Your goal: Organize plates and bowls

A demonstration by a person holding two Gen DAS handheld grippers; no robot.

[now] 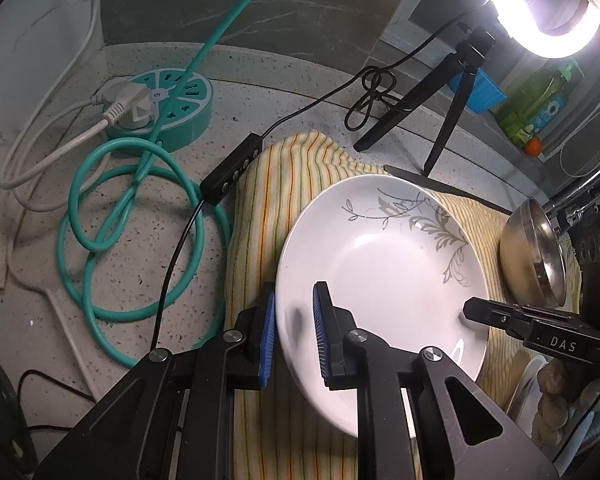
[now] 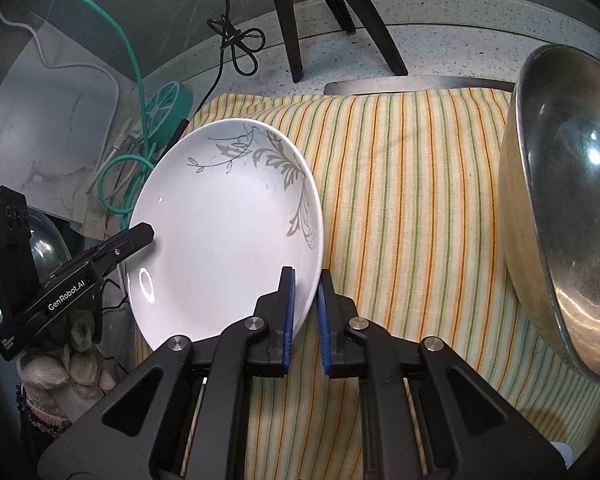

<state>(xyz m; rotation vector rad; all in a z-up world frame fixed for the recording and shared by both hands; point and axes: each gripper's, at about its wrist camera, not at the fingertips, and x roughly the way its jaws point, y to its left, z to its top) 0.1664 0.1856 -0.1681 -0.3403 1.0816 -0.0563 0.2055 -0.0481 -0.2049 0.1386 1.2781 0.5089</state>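
White china with a grey leaf pattern makes up the plate (image 1: 384,280) (image 2: 224,240), which is held tilted above the striped cloth (image 1: 284,184) (image 2: 400,200), one edge lifted off it. The plate's left rim is clamped between the blue pads of the left gripper (image 1: 294,332), one pad outside the rim and one inside the well. The near right rim is pinched by the right gripper (image 2: 305,312), whose jaws are closed tight on it; its black finger is seen from the left camera reaching onto the plate's right side (image 1: 500,316). The plate is thus grasped at two opposite edges.

To the right of the plate a steel bowl (image 1: 536,252) (image 2: 560,208) is propped on its side on the cloth, its mouth turned toward the plate; nothing is seen inside it. A strip of bare cloth is left between plate and bowl. Nothing lies in the plate.

At the far edge of the cloth the legs of a black tripod (image 1: 452,120) (image 2: 300,20) are planted on the speckled counter (image 1: 52,300), with a ring light (image 1: 548,8) above. To the left, the counter is taken up by a teal power hub (image 1: 168,112) and a coiled teal cable (image 1: 140,232), and a black inline controller (image 1: 232,168) lies on the cloth's far left edge.
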